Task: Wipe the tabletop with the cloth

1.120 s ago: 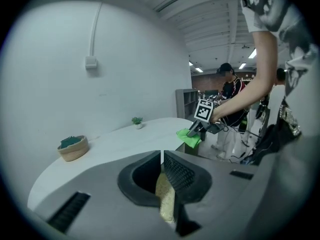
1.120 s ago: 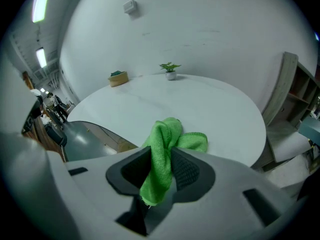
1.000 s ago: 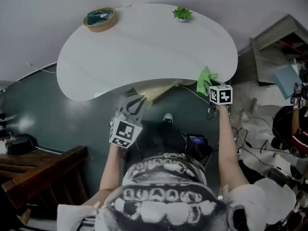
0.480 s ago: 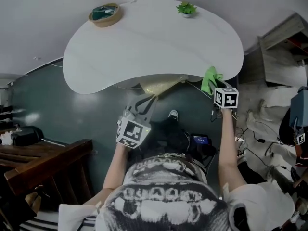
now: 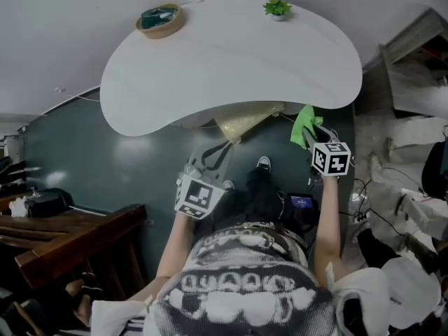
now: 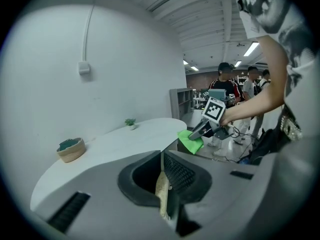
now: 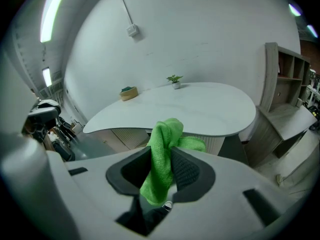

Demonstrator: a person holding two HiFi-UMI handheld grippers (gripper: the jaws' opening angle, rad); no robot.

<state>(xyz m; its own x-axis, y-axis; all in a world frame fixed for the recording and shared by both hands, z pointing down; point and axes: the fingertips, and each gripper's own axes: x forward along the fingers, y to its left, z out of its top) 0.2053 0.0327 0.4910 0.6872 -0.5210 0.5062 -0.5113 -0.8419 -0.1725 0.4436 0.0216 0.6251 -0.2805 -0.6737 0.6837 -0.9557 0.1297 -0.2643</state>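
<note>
Right tool back; crumpled green cloth

Fuzzy green cloth, smooth matt white tabletop

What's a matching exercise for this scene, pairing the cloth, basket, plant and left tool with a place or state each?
Things:
1. cloth
2. basket
3. plant
4. left tool

Places or states:
A. shut
B. far left end of the table
C. clamped in the right tool
D. far edge of the table, right of the basket

Pairs: 1-C, 2-B, 3-D, 4-A
</note>
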